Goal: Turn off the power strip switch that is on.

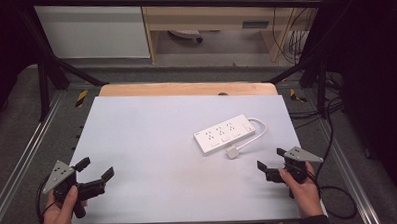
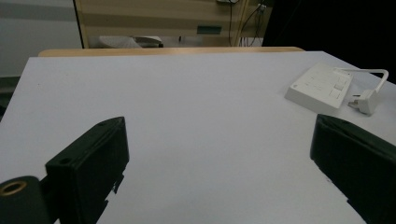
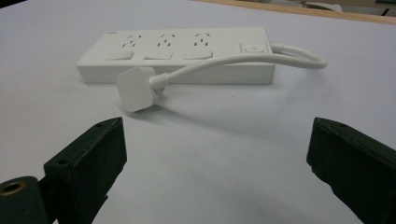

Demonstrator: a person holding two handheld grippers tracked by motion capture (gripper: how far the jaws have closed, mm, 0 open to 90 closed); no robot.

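Note:
A white power strip (image 1: 225, 134) with three outlet groups lies right of the table's middle, also seen in the left gripper view (image 2: 320, 87) and the right gripper view (image 3: 187, 53). Its short white cable (image 3: 243, 58) loops round to a white plug (image 1: 233, 152) (image 3: 135, 88) (image 2: 365, 101) resting on the table in front of it. My left gripper (image 1: 95, 168) is open near the front left corner, far from the strip. My right gripper (image 1: 270, 158) is open at the front right, a short way from the plug, with nothing between its jaws.
The white table top (image 1: 152, 143) has a wooden strip (image 1: 185, 88) along its far edge. Black frame posts (image 1: 43, 82) stand at the sides. Loose black cables (image 1: 334, 187) lie on the floor to the right. A wooden shelf unit (image 1: 208, 21) stands behind.

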